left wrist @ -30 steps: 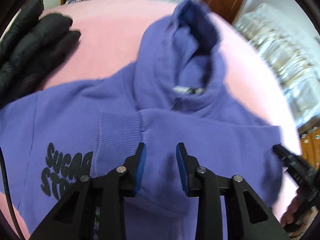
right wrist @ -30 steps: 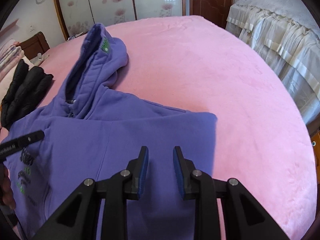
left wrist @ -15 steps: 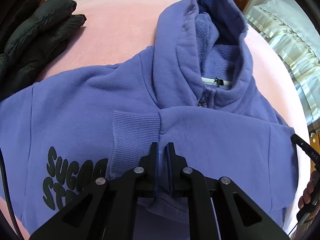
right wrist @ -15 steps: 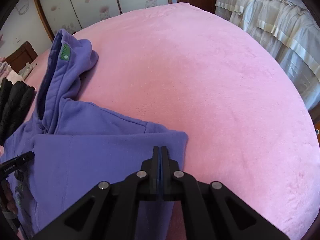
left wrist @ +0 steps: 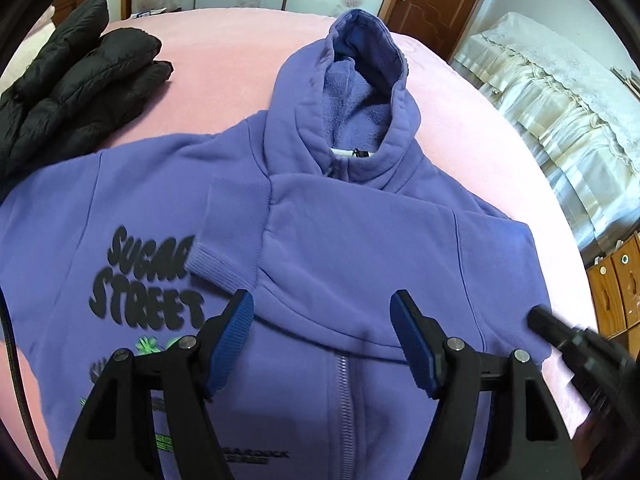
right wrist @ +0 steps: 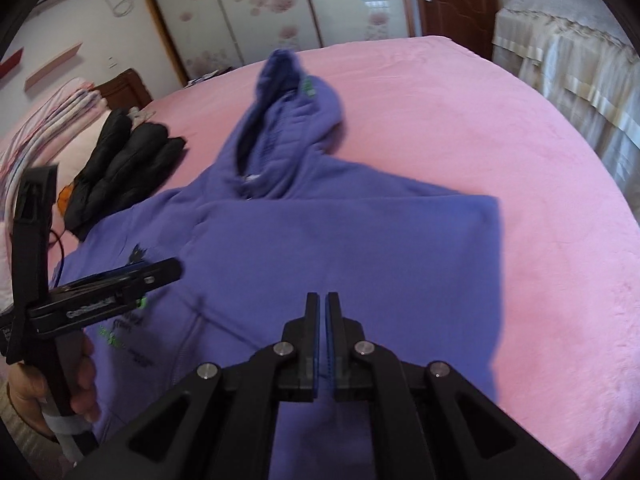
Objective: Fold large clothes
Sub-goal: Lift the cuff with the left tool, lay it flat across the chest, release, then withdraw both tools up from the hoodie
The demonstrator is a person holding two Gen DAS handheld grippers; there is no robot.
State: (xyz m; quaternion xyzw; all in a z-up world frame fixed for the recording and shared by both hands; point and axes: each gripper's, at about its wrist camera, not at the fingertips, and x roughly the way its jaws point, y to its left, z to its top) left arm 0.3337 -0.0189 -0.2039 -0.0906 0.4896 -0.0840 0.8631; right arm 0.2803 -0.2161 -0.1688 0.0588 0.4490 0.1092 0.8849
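Observation:
A purple zip hoodie [left wrist: 360,248] lies front up on the pink bed [left wrist: 224,52], hood [left wrist: 352,92] pointing away. One sleeve is folded across the chest, with its ribbed cuff [left wrist: 228,232] beside the black "SUGAR STREET" print [left wrist: 148,280]. My left gripper [left wrist: 322,298] hovers over the zip below that sleeve; its jaws are opening and hold nothing. My right gripper [right wrist: 322,296] is shut above the hoodie's body [right wrist: 340,240], with no cloth pinched. Each gripper shows in the other's view: the right gripper [left wrist: 538,316] is blurred at the right edge, and the left gripper [right wrist: 160,274] is at the left.
A black puffer jacket [left wrist: 72,92] lies on the bed left of the hoodie, also seen as the black puffer jacket [right wrist: 120,168]. Cloth-covered furniture [left wrist: 552,92] and a wooden cabinet [left wrist: 616,292] stand past the bed's right edge. Pink bedding [right wrist: 500,128] extends right of the hoodie.
Both grippers closed over the folded sleeve half a second ago, then drew back toward the hem. The left has since opened wide; the right stays shut.

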